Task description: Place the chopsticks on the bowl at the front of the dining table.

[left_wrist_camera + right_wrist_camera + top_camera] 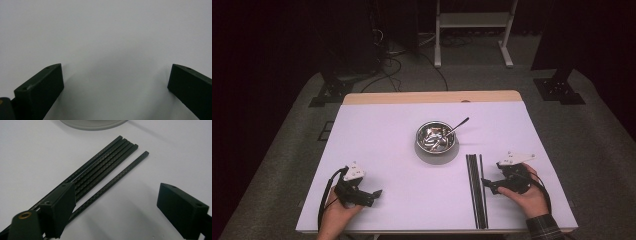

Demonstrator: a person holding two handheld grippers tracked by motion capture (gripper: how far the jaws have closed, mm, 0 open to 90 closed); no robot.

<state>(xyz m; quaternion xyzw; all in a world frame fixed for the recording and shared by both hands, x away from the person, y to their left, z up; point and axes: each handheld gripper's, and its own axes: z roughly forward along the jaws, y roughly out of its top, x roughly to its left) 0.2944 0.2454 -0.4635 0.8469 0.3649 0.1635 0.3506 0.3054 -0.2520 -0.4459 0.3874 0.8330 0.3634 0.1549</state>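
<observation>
Lying in a tight row at the lower right of the high view, the black chopsticks [476, 190] sit just left of the right gripper [488, 185], whose jaws stand wide apart with nothing between them. One chopstick [117, 177] lies slightly apart from the bundle. At lower left, the left gripper [374, 195] rests on the white table [377, 145], jaws apart too.

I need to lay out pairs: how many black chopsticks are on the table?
5 chopsticks: four side by side in a bundle below the bowl, one lying apart on the right gripper's side. More may hide in the bundle.
</observation>
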